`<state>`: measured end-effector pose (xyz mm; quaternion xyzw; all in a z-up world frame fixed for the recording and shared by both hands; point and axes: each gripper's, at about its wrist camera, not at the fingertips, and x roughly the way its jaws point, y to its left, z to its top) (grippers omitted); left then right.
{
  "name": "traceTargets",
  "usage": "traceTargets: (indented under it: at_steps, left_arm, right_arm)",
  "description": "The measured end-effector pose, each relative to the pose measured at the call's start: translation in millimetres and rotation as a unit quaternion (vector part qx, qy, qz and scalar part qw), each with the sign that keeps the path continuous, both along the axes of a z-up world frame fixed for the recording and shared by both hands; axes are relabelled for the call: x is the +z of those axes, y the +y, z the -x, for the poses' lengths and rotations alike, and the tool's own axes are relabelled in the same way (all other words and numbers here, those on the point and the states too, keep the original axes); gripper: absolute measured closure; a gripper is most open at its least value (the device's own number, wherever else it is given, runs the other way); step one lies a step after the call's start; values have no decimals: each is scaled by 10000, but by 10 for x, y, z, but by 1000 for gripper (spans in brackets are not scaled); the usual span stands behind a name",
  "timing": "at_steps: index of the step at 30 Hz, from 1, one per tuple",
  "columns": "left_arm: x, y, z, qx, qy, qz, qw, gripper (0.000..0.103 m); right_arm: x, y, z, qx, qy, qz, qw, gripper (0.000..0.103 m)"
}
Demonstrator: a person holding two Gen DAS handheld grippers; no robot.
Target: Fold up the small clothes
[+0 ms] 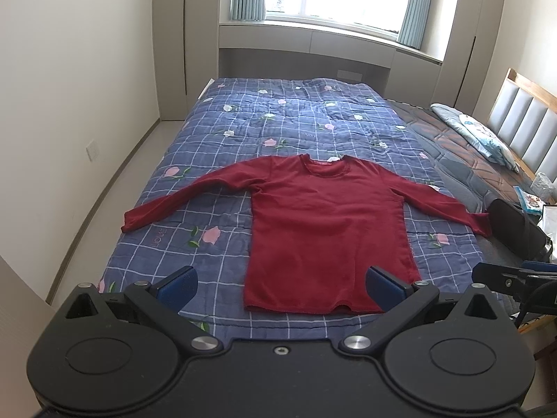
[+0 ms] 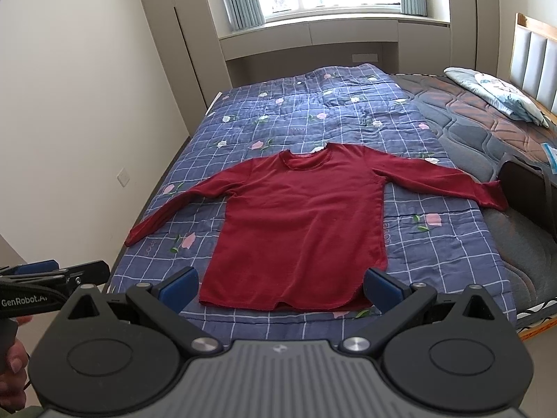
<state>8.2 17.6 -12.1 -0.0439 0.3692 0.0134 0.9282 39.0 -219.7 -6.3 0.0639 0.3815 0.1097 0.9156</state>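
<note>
Two grippers hung above the near edge of the bed, and both stood wide apart with nothing between their blue pads: the left gripper [image 1: 280, 287] framed the hem of the red long-sleeved shirt [image 1: 327, 233], and the right gripper [image 2: 280, 287] did the same from a spot further to the right. Only the right wrist view caught the other tool from the side, its dark arm poking in at the left edge with "GenRobot" lettering, plus part of a hand [image 2: 12, 358] low in the corner; only the left wrist view showed clutter at the far right, a crinkly clear plastic bag [image 1: 543, 183] whose contents could not be made out. The shirt lay flat, front up, neckline away from the cameras, both sleeves spread out to the sides, soft knit with a ribbed collar and a slightly curved hem. Under it stretched a quilted blue blanket [image 1: 216, 209] with a white grid and pink flowers. Beside that blanket the bare mattress [image 2: 487, 129] showed diamond stitching, and a pale folded pillow [image 2: 497, 94] rested near the padded headboard [image 2: 536, 59].
</note>
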Motion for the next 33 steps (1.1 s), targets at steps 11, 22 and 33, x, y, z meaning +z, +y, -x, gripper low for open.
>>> traceTargets:
  at_steps: [11,22,33]
  left_arm:
    - [56,140,-80,69,-58,-20,10000,1]
    - [72,278,-264,342,178,-223,9990,1]
    - [-61,174,-704,591,596,-383,9957,1]
  right_arm:
    - [37,155,-139,48,-39,-65,10000,0]
    - [23,226,-345,153,24,-295,9994,0]
    - [-105,-180,-793,-466,-57,-588,9972,0]
